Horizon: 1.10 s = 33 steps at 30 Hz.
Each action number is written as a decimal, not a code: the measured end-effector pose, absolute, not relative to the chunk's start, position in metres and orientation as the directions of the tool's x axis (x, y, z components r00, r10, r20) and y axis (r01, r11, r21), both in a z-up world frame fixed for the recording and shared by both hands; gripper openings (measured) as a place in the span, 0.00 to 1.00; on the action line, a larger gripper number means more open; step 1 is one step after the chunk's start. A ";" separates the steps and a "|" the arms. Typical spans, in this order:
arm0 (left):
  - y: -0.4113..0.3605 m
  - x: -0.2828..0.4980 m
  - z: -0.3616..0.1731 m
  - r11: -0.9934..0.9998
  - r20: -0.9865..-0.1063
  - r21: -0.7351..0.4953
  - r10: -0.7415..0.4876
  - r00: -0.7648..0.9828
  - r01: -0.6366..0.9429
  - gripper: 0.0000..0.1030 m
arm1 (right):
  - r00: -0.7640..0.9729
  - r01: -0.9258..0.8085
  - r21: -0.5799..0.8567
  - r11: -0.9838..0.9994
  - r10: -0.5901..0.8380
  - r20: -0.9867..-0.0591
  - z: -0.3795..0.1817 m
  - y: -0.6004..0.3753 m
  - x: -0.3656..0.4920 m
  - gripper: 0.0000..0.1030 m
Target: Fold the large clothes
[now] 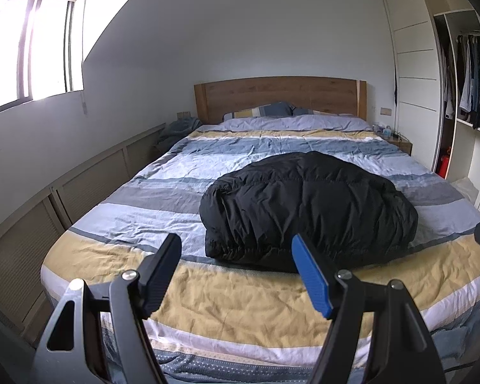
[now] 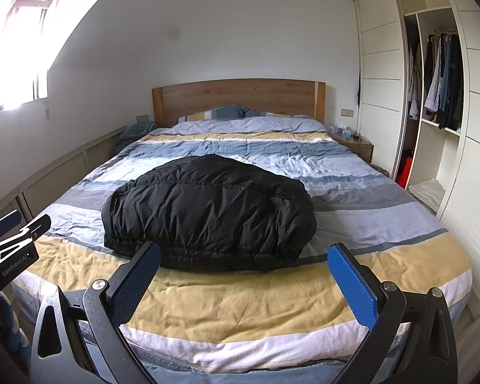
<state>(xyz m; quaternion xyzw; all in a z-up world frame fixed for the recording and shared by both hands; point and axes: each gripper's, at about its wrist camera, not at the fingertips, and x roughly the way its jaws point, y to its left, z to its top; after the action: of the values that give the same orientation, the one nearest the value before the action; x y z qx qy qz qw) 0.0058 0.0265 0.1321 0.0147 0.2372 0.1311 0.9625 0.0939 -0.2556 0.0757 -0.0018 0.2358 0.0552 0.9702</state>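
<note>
A black puffer jacket [image 1: 307, 208] lies folded into a thick bundle on the striped bed [image 1: 233, 304], with its elastic hem facing me. My left gripper [image 1: 236, 252] hovers over the foot of the bed, short of the jacket, open with nothing between its fingers. In the right wrist view the same jacket [image 2: 208, 211] sits left of centre on the bed [image 2: 240, 313]. My right gripper [image 2: 244, 262] is open and holds nothing, a little short of the hem. The left gripper's body [image 2: 9, 249] shows at that view's left edge.
A wooden headboard [image 1: 280, 96] and pillows [image 1: 259, 110] stand at the far end. Low cabinets [image 1: 80, 185] run along the left wall under a window [image 1: 32, 48]. An open wardrobe [image 2: 438, 80] with hanging clothes is on the right, and a nightstand [image 2: 355, 144] beside the bed.
</note>
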 end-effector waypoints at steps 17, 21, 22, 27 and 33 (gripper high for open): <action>0.028 0.015 0.114 0.970 -0.484 0.069 0.237 0.842 -0.233 0.68 | 0.858 -0.111 0.010 0.994 0.100 -0.503 0.057 -0.254 0.105 1.00; 0.028 0.013 0.112 0.969 -0.474 0.072 0.243 0.846 -0.237 0.68 | 0.851 -0.113 0.007 0.994 0.100 -0.516 0.052 -0.253 0.108 1.00; 0.029 0.012 0.111 0.969 -0.470 0.068 0.240 0.849 -0.236 0.68 | 0.850 -0.113 0.005 0.994 0.099 -0.518 0.052 -0.252 0.109 1.00; 0.035 0.010 0.111 0.970 -0.463 0.052 0.234 0.855 -0.237 0.68 | 0.844 -0.112 0.005 0.994 0.097 -0.528 0.049 -0.250 0.112 1.00; 0.037 0.011 0.108 0.974 -0.472 0.044 0.215 0.855 -0.221 0.68 | 0.836 -0.114 -0.004 0.993 0.093 -0.541 0.044 -0.245 0.117 1.00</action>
<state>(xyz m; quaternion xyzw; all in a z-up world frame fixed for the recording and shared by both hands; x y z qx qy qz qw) 0.0114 0.0368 0.1079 -0.0060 0.2443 0.1133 0.9630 0.1165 -0.2447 0.0442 -0.0182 0.2813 0.0541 0.9579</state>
